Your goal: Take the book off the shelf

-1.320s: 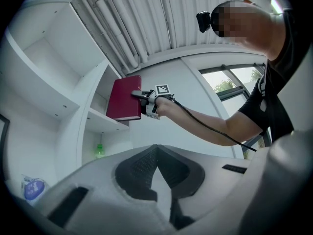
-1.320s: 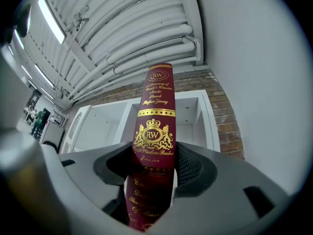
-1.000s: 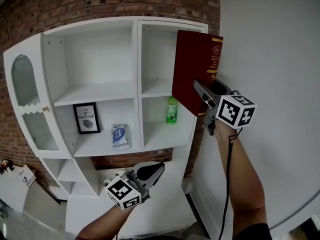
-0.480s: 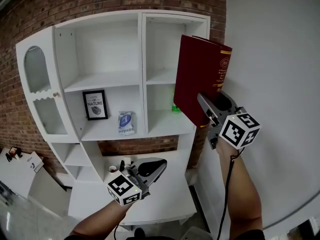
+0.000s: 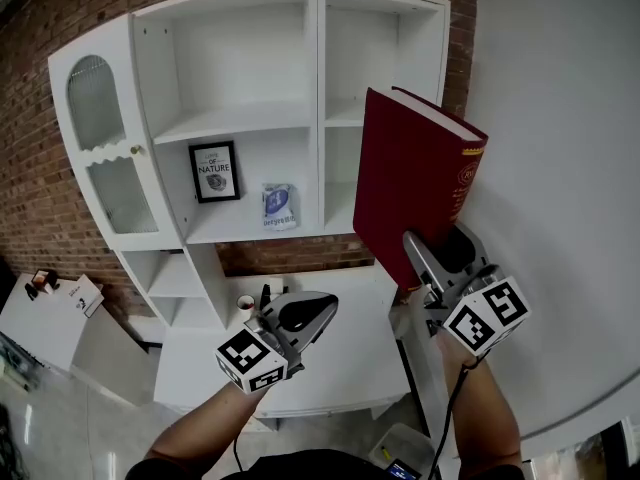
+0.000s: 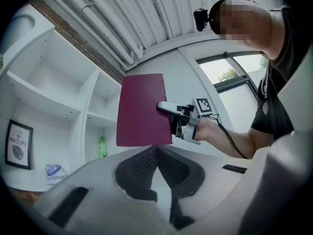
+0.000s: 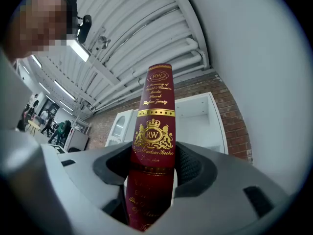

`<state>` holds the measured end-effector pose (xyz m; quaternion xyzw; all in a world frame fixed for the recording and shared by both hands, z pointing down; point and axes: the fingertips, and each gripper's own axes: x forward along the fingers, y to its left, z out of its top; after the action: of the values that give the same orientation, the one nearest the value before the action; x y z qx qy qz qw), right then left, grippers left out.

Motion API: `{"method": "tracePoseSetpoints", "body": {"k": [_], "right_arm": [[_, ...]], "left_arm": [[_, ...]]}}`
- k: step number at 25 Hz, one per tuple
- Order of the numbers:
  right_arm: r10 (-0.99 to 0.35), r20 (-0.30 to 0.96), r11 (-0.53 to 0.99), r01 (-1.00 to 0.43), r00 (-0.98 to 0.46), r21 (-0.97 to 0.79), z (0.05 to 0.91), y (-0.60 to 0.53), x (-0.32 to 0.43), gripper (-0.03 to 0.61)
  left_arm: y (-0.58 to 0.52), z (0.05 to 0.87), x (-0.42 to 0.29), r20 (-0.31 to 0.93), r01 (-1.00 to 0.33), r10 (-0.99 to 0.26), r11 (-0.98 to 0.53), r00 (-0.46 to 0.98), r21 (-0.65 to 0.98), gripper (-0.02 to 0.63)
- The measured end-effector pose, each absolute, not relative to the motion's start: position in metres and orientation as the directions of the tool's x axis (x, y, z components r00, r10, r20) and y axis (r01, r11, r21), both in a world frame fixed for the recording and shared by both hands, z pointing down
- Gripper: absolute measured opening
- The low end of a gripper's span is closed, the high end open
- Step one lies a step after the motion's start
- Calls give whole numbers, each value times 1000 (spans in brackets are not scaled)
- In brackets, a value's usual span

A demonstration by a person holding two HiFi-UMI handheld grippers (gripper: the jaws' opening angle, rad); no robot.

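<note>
A thick dark red book (image 5: 412, 190) with gold print on its spine stands upright in the air in front of the white shelf unit (image 5: 250, 118), clear of its right-hand compartments. My right gripper (image 5: 425, 268) is shut on the book's lower end, one jaw on each cover. In the right gripper view the spine (image 7: 154, 116) rises out of the right gripper (image 7: 151, 163). The left gripper view shows the book's cover (image 6: 142, 109). My left gripper (image 5: 310, 318) hangs lower, to the left, shut and holding nothing.
On the middle shelf stand a framed print (image 5: 214, 171) and a blue-white pouch (image 5: 277, 205). A green bottle (image 6: 101, 147) sits in the right compartment. An arched glass door (image 5: 100, 138) is at the left, a white wall (image 5: 560, 168) at the right, a white counter (image 5: 330, 368) below.
The right gripper has carried the book down and away from the shelf, toward me. The book now hides the green bottle in the head view. The left gripper has hardly moved.
</note>
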<state>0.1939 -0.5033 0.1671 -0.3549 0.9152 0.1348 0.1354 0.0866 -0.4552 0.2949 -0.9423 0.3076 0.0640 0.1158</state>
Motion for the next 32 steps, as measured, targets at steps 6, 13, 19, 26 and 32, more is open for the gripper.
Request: {"method": "tracePoseSetpoints", "body": {"k": [6,13,19,26,32], "right_arm": [[-645,-306,704,-700,-701,119,210,-455,154,242],[-667,-322,689,-721,-672,75,224,-405,110,242],[-685,-303,678,-732,-662,65,244,-361,75,242],[-704,-239,684,-729,-669,28,284,-318,45,242],[-696,-211,701,-713,-686,7,306,-287,42,242]], "left_arm": [[-420,303,39,-179,-584,-557,-793,811,-175,8],[-376,312,-24,-170,-579,-556,-799,814,-160,8],[-338,319,-66,-183,-572,-547,-807,817,-147,8],[-300,335,-95,-190,-575,-553,-814,811,-87,8],[-271,348,-95,-180,-581,-565,-813,805,-49,8]]}}
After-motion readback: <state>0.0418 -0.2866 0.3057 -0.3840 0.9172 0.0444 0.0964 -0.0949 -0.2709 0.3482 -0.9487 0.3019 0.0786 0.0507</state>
